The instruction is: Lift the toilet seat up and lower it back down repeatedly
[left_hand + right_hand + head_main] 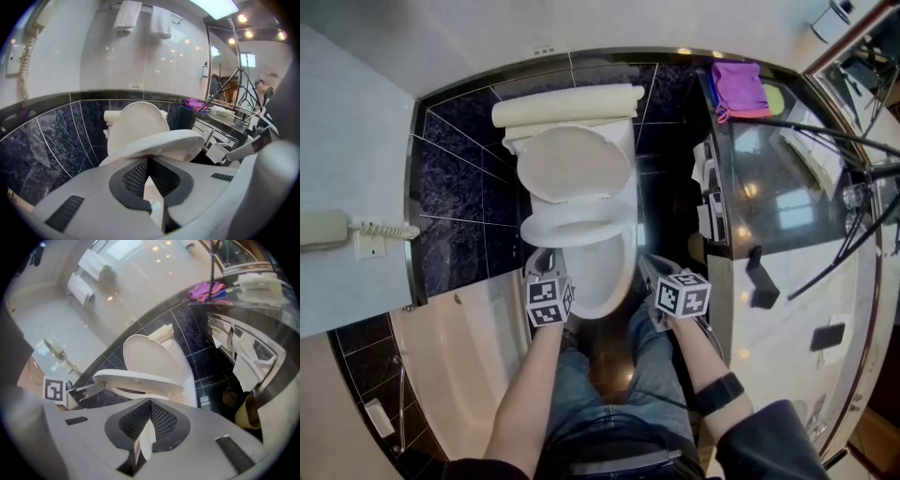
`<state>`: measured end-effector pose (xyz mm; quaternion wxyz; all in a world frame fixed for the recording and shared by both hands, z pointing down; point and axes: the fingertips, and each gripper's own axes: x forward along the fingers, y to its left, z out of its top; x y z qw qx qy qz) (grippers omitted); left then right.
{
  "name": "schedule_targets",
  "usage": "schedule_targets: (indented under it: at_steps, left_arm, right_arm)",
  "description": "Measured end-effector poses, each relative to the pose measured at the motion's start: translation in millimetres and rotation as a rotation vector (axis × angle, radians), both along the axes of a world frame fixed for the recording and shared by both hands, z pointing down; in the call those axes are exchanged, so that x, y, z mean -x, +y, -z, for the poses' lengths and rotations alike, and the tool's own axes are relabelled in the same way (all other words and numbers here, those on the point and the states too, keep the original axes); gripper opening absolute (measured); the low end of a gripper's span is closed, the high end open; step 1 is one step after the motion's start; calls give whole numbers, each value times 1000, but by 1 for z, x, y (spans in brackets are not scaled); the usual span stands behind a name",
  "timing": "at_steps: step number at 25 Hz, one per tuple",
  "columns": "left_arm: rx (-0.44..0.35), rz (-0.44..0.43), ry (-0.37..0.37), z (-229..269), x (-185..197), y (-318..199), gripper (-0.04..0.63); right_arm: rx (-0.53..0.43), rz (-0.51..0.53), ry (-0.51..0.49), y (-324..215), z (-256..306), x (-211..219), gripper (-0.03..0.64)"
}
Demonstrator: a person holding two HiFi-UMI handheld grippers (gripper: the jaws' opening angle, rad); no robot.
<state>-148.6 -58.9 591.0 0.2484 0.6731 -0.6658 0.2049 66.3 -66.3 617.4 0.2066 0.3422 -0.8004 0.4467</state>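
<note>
Left gripper (149,160): jaws pressed together, nothing pinched; the tips sit tucked under the front-left rim of the toilet seat (174,142), which seems to rest on them
Right gripper (150,403): jaws closed on nothing; just beside the right flank of the bowl (605,281), below the seat and apart from it
Nearer hand: left, in contact; right is near but bears no load
Seat position: partway up, front edge off the bowl; well short of the lid (572,161), which leans upright on the tank (567,105)
Seat axis: runs straight away from the person, front rim to hinge at the back; the rim swings about that hinge
Seat looks: white, glossy, hard oval ring; probably slippery on a bare prop
Direction: rising or sinking cannot be told
</note>
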Motion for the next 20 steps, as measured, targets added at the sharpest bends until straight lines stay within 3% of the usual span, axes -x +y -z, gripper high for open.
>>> schedule_targets:
  at_steps: [4, 8, 14, 20]
  left_arm:
    - [-21, 2, -41, 12, 11, -41, -6]
    - [-42, 5, -75, 18, 22, -79, -6]
    - [-60, 6, -132, 21, 37, -131, -6]
    - [-29, 8, -155, 14, 47, -160, -6]
  right_arm:
    - [-147, 144, 104, -8, 21, 0, 11]
    - [-227, 239, 139, -16, 37, 1, 11]
    - [-255, 283, 148, -24, 42, -7, 11]
    - [-253, 324, 143, -18, 37, -8, 11]
